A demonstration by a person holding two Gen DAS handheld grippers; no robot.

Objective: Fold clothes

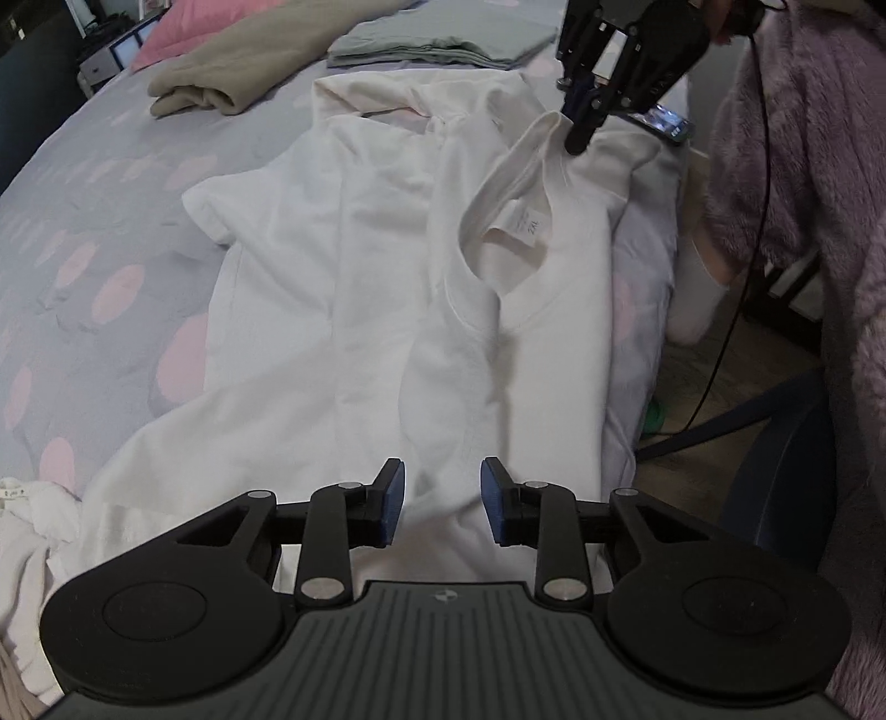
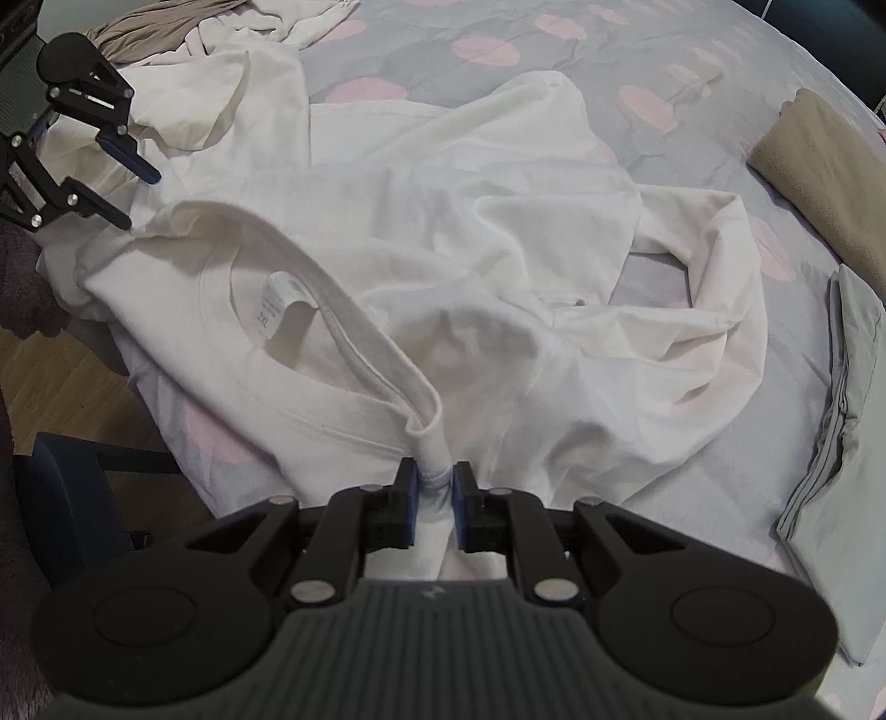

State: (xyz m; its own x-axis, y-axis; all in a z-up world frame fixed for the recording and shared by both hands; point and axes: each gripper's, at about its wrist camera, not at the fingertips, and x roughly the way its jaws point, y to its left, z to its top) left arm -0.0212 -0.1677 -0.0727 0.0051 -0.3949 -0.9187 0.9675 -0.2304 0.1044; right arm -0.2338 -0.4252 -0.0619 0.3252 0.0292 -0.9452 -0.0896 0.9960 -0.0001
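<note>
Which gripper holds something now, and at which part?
The right gripper pinches the white T-shirt at its collar; the left gripper is open, holding nothing.

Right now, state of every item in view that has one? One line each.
white T-shirt: spread on the bed, rumpled, not folded, collar pinched
left gripper: open, over the shirt, holding nothing
right gripper: shut on the collar
grey-green garment: folded flat
tan garment: loosely folded
phone: screen lit

T-shirt [image 1: 387, 277] spread on bed [image 1: 83, 194]; folded clothes [image 1: 443, 44] behind it.
</note>
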